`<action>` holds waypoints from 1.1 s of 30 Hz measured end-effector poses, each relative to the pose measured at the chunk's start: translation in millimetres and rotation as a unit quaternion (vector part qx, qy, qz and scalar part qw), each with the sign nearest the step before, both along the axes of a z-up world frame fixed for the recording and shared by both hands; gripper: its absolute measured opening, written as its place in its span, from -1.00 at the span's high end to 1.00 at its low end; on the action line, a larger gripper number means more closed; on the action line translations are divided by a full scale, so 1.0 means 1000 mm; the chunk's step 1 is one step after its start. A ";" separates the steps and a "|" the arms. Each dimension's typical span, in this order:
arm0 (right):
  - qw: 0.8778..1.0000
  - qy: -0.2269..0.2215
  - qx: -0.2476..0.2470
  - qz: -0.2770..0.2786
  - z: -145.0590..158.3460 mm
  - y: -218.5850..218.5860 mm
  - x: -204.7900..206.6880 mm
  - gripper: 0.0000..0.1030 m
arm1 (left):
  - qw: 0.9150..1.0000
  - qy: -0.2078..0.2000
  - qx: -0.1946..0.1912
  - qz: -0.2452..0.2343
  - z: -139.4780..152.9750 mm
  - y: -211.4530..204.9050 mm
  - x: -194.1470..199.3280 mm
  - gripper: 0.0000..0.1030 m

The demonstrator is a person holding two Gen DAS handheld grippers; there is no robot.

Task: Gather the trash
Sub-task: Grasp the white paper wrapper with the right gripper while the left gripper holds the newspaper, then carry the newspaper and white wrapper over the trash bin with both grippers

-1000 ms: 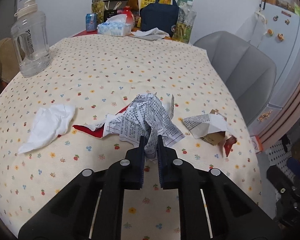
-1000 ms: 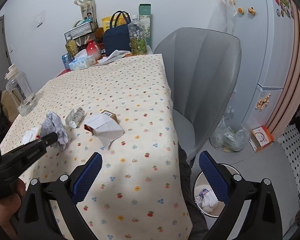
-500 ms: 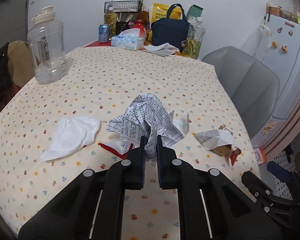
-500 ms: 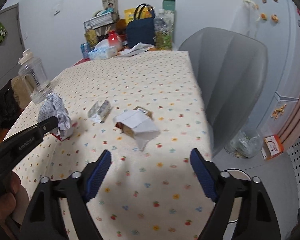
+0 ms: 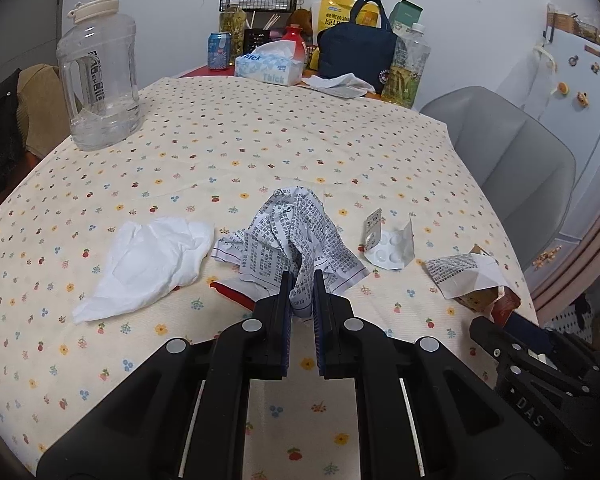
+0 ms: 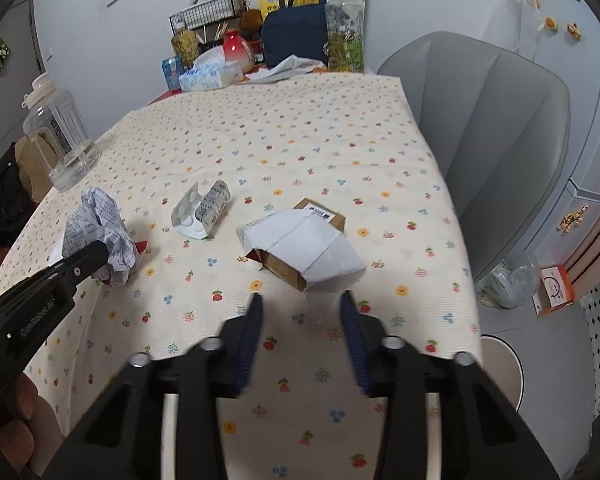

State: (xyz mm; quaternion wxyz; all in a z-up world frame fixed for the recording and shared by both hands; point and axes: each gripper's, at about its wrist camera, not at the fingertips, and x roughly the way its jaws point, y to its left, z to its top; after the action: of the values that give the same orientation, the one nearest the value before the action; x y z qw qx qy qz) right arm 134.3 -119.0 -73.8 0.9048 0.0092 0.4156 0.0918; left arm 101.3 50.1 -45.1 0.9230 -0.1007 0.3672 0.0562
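Observation:
My left gripper [image 5: 301,280] is shut on a crumpled printed paper [image 5: 296,232] and holds it above the floral tablecloth; the paper also shows in the right wrist view [image 6: 100,224]. A white tissue [image 5: 148,260] lies to its left, a red scrap [image 5: 236,296] under it, and an empty blister pack [image 5: 388,244] to its right. My right gripper [image 6: 300,304] is open, just short of a torn cardboard box with white paper [image 6: 304,244]. The box also shows at the right of the left wrist view [image 5: 468,280].
A large clear water jug [image 5: 98,76] stands at the table's left. A tissue box [image 5: 268,68], navy bag [image 5: 354,56], bottles and cans crowd the far end. A grey chair [image 6: 496,128] stands at the right. A bin [image 6: 500,368] sits on the floor below the table edge.
My left gripper has lifted the printed paper and drawn back. My right gripper has swung in over the table toward the torn box, its jaws narrowing.

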 end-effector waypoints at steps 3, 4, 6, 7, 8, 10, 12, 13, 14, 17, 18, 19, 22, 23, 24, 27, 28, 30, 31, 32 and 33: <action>1.000 0.006 0.005 0.006 -0.001 0.000 0.001 0.77 | 1.000 -0.001 -0.002 -0.001 0.000 0.000 0.000 0.81; 1.000 0.002 0.006 0.007 0.000 0.000 -0.001 0.83 | 1.000 -0.002 -0.003 -0.001 0.001 0.000 -0.001 0.81; 1.000 -0.005 0.007 0.009 0.004 -0.001 -0.004 0.89 | 1.000 -0.005 -0.005 -0.002 0.003 0.000 -0.002 0.81; 1.000 -0.008 0.008 0.010 0.007 -0.002 -0.007 0.90 | 1.000 -0.006 -0.006 -0.002 0.004 -0.001 -0.003 0.81; 1.000 -0.011 0.009 0.010 0.010 -0.003 -0.010 0.91 | 1.000 -0.008 -0.007 -0.004 0.006 -0.002 -0.004 0.81; 1.000 -0.015 0.014 0.010 0.015 -0.006 -0.014 0.93 | 1.000 -0.012 -0.006 -0.007 0.009 -0.006 -0.006 0.81; 1.000 -0.020 0.020 0.011 0.019 -0.009 -0.019 0.93 | 1.000 -0.015 -0.005 -0.011 0.012 -0.010 -0.007 0.80; 0.999 -0.024 0.021 0.010 0.022 -0.011 -0.021 0.94 | 1.000 -0.015 -0.005 -0.013 0.013 -0.012 -0.007 0.80; 0.999 -0.027 0.023 0.010 0.024 -0.012 -0.023 0.94 | 1.000 -0.015 -0.004 -0.014 0.014 -0.013 -0.008 0.80; 0.999 -0.032 0.029 0.008 0.029 -0.017 -0.029 0.94 | 1.000 -0.019 -0.002 -0.019 0.019 -0.020 -0.010 0.80; 0.999 -0.033 0.030 0.007 0.031 -0.018 -0.031 0.94 | 1.000 -0.021 0.000 -0.021 0.021 -0.023 -0.011 0.80; 0.999 -0.035 0.032 0.006 0.032 -0.021 -0.032 0.94 | 0.999 -0.023 0.000 -0.023 0.022 -0.024 -0.011 0.81; 0.999 -0.040 0.036 0.004 0.037 -0.026 -0.036 0.95 | 0.999 -0.027 0.002 -0.029 0.027 -0.032 -0.012 0.80; 0.998 -0.042 0.038 0.003 0.038 -0.028 -0.038 0.95 | 0.999 -0.028 0.002 -0.031 0.028 -0.034 -0.013 0.80; 0.998 -0.044 0.039 0.002 0.040 -0.030 -0.040 0.95 | 0.999 -0.029 0.004 -0.034 0.029 -0.037 -0.014 0.80; 0.998 -0.050 0.043 -0.004 0.045 -0.039 -0.045 0.95 | 0.999 -0.031 0.005 -0.040 0.032 -0.043 -0.014 0.80; 0.998 -0.053 0.043 -0.006 0.047 -0.042 -0.047 0.95 | 0.999 -0.032 0.006 -0.043 0.033 -0.046 -0.014 0.80; 0.997 -0.057 0.044 -0.011 0.051 -0.048 -0.051 0.95 | 0.998 -0.034 0.007 -0.049 0.035 -0.053 -0.014 0.80; 0.997 -0.058 0.044 -0.014 0.052 -0.051 -0.052 0.95 | 0.998 -0.035 0.009 -0.052 0.036 -0.056 -0.015 0.80; 0.997 -0.060 0.044 -0.017 0.054 -0.054 -0.054 0.95 | 0.998 -0.035 0.009 -0.055 0.037 -0.059 -0.015 0.81; 0.997 -0.062 0.045 -0.020 0.055 -0.057 -0.056 0.95 | 0.998 -0.036 0.010 -0.059 0.038 -0.062 -0.015 0.80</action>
State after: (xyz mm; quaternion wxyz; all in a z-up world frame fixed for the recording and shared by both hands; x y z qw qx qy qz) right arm 78.7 -176.1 -18.8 0.9291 0.0521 0.3542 0.0928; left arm 86.6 -11.6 -7.4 0.9383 -0.0719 0.3383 0.0020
